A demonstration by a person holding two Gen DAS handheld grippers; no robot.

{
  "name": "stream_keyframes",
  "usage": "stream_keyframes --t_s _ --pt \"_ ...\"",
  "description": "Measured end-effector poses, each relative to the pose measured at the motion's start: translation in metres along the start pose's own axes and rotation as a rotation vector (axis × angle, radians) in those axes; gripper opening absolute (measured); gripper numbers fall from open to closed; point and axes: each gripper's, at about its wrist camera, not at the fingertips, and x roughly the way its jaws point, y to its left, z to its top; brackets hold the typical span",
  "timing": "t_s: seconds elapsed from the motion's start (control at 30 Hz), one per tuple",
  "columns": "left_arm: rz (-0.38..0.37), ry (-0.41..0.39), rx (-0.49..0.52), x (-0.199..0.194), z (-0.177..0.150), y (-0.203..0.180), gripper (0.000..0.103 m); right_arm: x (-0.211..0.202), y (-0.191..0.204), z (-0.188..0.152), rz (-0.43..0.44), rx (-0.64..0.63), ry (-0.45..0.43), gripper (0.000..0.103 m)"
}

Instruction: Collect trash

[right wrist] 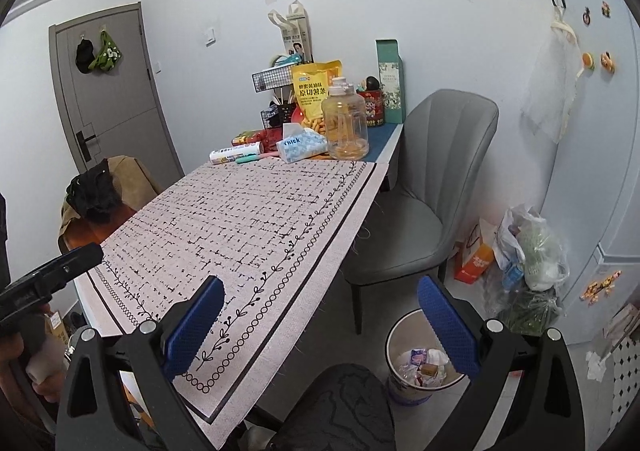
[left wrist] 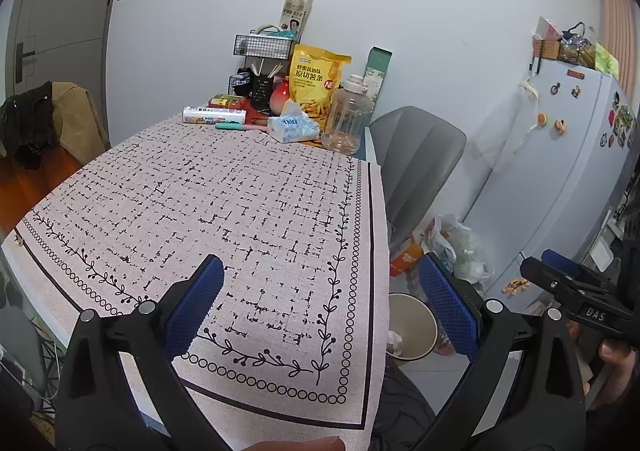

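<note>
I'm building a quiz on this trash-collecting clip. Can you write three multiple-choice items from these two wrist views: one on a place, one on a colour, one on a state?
1. Where does the waste bin stand?
A. On the tablecloth
B. On the floor beside the table, in front of the grey chair
C. On the chair seat

2. What colour are the pads on the gripper fingers?
A. Blue
B. Red
C. Yellow

3. In what state is the right gripper?
A. Shut on a wrapper
B. Shut on the tissue pack
C. Open, holding nothing

Answers:
1 B, the bin sits on the floor tiles past the edge of the tablecloth, with wrappers inside.
2 A, both pads show textured blue faces.
3 C, its fingers stand wide apart with only table and floor between them; the left gripper is open too.
</note>
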Motion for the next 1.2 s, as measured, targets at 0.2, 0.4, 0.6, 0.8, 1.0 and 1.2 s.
stream_keyframes --t_s 0.2,0.4,0.6,0.8,1.0,1.2 --pt "0.001 -0.003 0.009 -0.0019 -0.0008 -0.0029 0.097 0.0007 -0.0038 -0.0027 0.002 0.013 0.001 0.095" --pt "-0.004 -0.003 0.007 -0.0014 -0.0021 -0.0023 0.097 0.0029 -0.0038 -0.0047 0.004 0.018 0.003 0.095" --pt "-0.005 -0.002 0.011 -0.0009 -0.0034 -0.0038 0.097 0.0035 -0.0034 -0.0052 0.007 0.020 0.004 0.095" --pt "-0.004 -0.001 0.011 -0.0003 -0.0047 -0.0035 0.097 0.0055 -0.0033 -0.0063 0.008 0.024 0.008 0.095" --pt "-0.006 0.002 0.010 0.0004 -0.0063 -0.0037 0.097 0.0071 -0.0034 -0.0070 0.006 0.027 0.008 0.095" --pt "-0.005 0.006 0.009 0.0017 -0.0082 -0.0058 0.097 0.0077 -0.0040 -0.0080 0.007 0.029 0.008 0.095"
